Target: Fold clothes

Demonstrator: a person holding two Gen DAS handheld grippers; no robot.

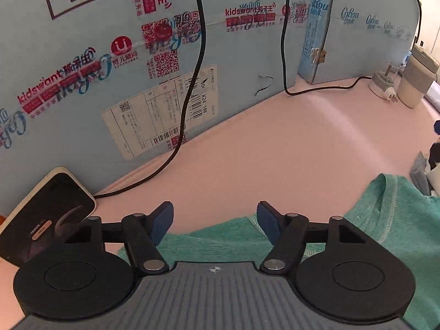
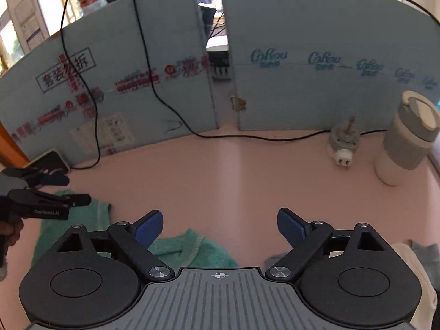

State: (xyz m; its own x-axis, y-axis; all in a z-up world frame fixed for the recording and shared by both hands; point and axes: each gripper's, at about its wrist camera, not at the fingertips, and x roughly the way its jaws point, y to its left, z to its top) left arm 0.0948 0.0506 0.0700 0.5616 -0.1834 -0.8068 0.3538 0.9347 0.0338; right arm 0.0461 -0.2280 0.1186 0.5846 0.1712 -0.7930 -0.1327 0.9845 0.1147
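In the left wrist view, the left gripper [image 1: 215, 221] sits low in the frame with its blue pads apart and nothing pinched. The green knit top [image 1: 398, 214] lies on the pink tabletop [image 1: 275, 151], spreading from between the jaws toward the lower right, its stitched edge just under the right-hand pad. A phone [image 1: 46, 211] rests at lower left, against the blue cardboard screen [image 1: 110, 82], and a black cable [image 1: 192, 96] trails down onto the table.

In the right wrist view, the right gripper [image 2: 220, 227] is also spread wide and empty, above a bunched corner of the same top at lower centre. The left gripper appears at the left edge, over the garment's other end. A lidded cup [image 2: 407, 140] and a plug adapter [image 2: 343, 145] stand at the right.

The risk, as I judge it: the cloth is rumpled, so closing here could catch several layers or miss the hem, giving a crooked fold; a wide sweep could snag the cable.
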